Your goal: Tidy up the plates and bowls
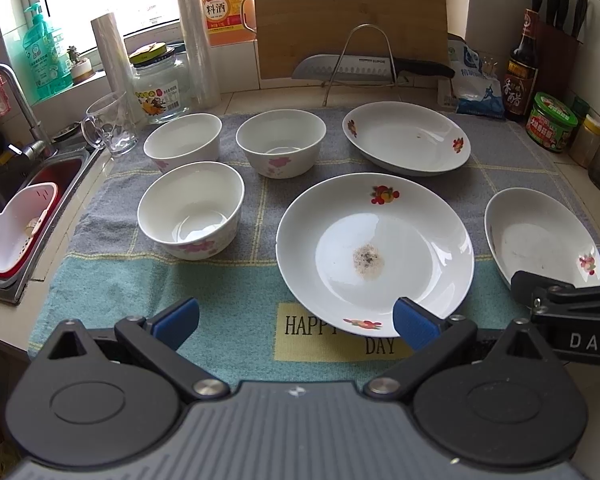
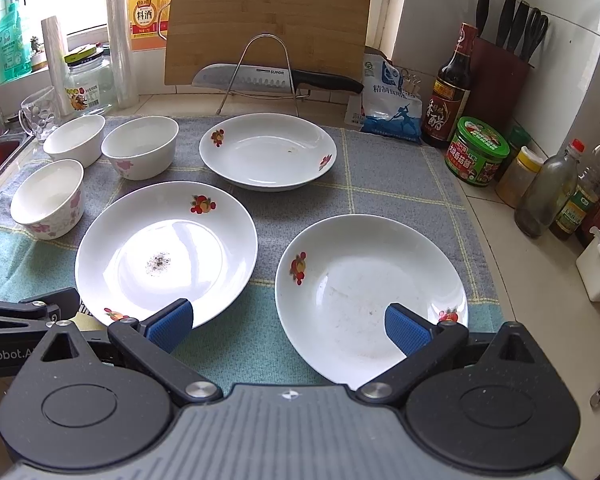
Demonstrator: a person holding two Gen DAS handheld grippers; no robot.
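Three white floral bowls stand on the towel at the left: a near one [image 1: 191,210] [image 2: 48,198], a far left one [image 1: 183,142] [image 2: 75,140] and a far middle one [image 1: 281,142] [image 2: 141,146]. Three white fruit-print plates lie separately: a middle one with a dark speck patch [image 1: 374,252] [image 2: 166,250], a far one [image 1: 406,138] [image 2: 268,152] and a right one [image 1: 540,240] [image 2: 370,296]. My left gripper [image 1: 296,320] is open and empty at the middle plate's near rim. My right gripper [image 2: 288,326] is open and empty above the right plate's near edge.
A grey and teal towel [image 1: 240,280] covers the counter. A sink [image 1: 24,208] with a red-white basket is left. A glass mug [image 1: 110,124], jar, knife on a wire rack [image 2: 260,78] and cutting board stand behind. Bottles and jars [image 2: 476,152] line the right.
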